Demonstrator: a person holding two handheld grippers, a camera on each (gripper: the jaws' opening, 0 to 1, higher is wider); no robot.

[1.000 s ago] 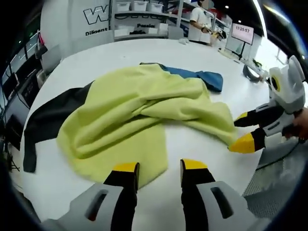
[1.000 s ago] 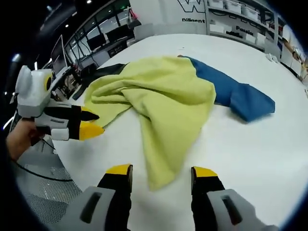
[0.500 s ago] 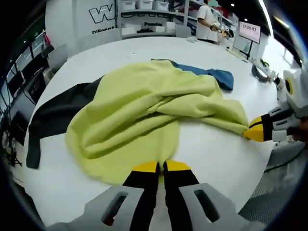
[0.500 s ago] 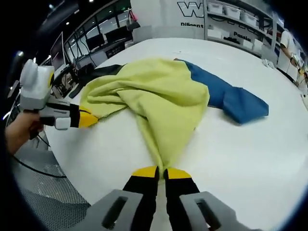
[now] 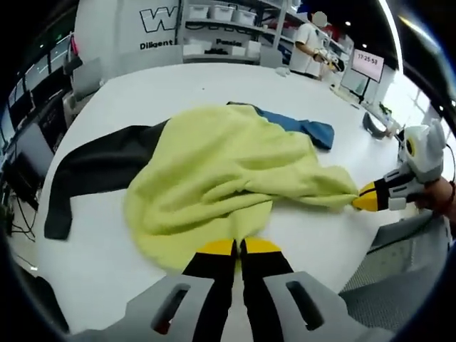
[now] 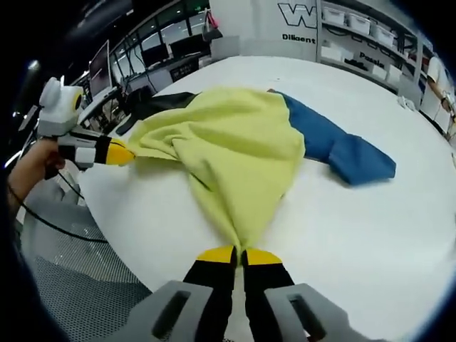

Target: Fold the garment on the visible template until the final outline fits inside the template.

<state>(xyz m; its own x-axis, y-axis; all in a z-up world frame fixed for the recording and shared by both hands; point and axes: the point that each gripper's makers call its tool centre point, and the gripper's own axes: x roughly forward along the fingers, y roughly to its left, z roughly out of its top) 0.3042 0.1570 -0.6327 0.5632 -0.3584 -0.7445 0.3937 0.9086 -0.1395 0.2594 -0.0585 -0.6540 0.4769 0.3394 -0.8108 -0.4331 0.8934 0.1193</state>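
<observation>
A yellow-green garment [image 5: 221, 167] lies bunched in the middle of a round white table [image 5: 142, 85]. My left gripper [image 5: 239, 246] is shut on its near edge. Off to the right, my right gripper [image 5: 370, 197] pinches a drawn-out corner of the same cloth. In the right gripper view the garment [image 6: 228, 146] narrows to a point at my right gripper [image 6: 239, 254], which is shut on it, and my left gripper [image 6: 117, 152] holds the far left corner. A blue cloth [image 6: 335, 142] and a black cloth [image 5: 96, 167] stick out from under the yellow one.
The table edge [image 6: 135, 246] runs close to both grippers, with a metal mesh floor [image 6: 78, 285] below it. Shelves with bins [image 5: 214, 18] and a standing person [image 5: 310, 43] are at the back. Desks with monitors [image 6: 153, 53] line one side.
Both grippers went from open to shut on the yellow garment's edges. Its two held corners are now drawn out tighter, and the cloth sits a little farther from the table edge.
</observation>
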